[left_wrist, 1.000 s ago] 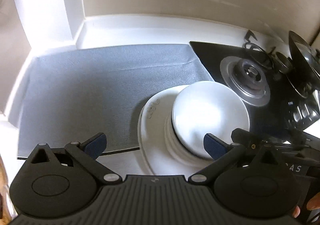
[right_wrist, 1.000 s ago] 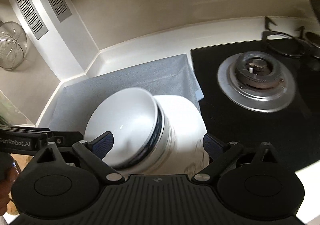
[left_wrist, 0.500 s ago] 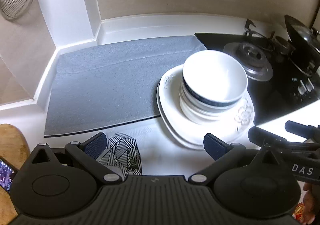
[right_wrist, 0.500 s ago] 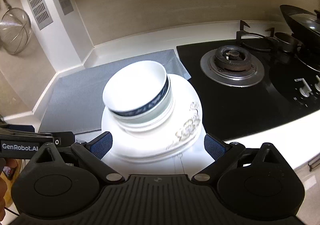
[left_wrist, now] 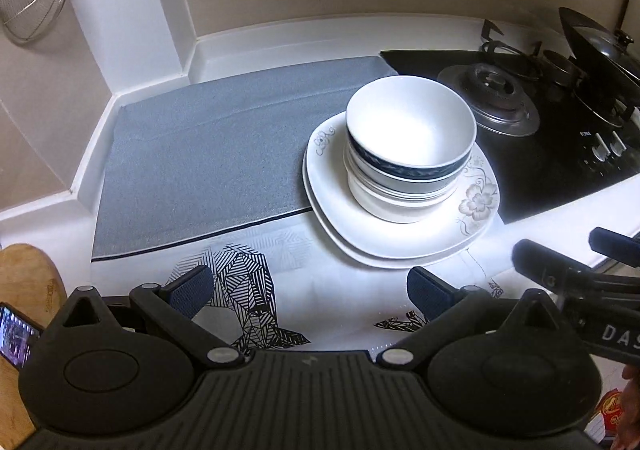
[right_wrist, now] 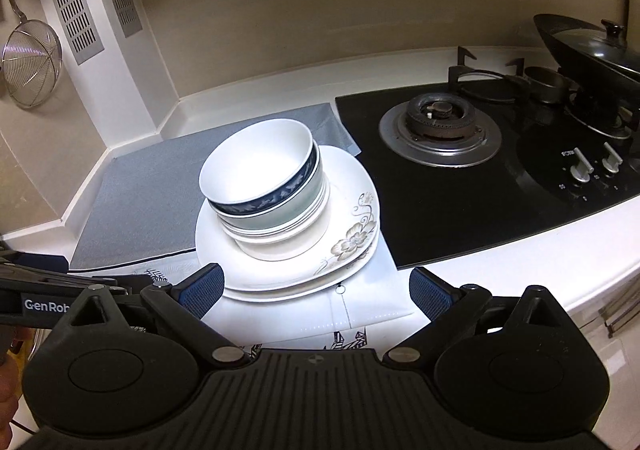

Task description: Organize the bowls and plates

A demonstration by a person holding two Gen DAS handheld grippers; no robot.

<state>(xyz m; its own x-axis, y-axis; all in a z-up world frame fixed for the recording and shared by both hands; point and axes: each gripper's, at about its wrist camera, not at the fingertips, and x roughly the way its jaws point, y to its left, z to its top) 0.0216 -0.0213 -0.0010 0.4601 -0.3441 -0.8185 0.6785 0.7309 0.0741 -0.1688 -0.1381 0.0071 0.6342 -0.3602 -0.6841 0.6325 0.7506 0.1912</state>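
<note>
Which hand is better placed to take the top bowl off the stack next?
Probably left: its open tongs face the top bowl almost head-on; the right tongs, also open, see it off to their left.

Cut off by the edge: phone (left_wrist: 18, 334), wooden board (left_wrist: 24, 290), pan lid (right_wrist: 592, 46). Hidden under the bowls (left_wrist: 408, 154): middle of the plates (left_wrist: 332, 206). Too small to read: stove knob (right_wrist: 580, 166) marks.

Open grey mat (left_wrist: 208, 154) left of the stacked bowls (left_wrist: 408, 154) and plates (left_wrist: 400, 238), bare to the wall. Blocked on the right by gas hob (right_wrist: 480, 178), burner (right_wrist: 440, 130) and lidded wok (right_wrist: 592, 46). Narrow strip of patterned cloth (left_wrist: 248, 290) free at the near edge.
</note>
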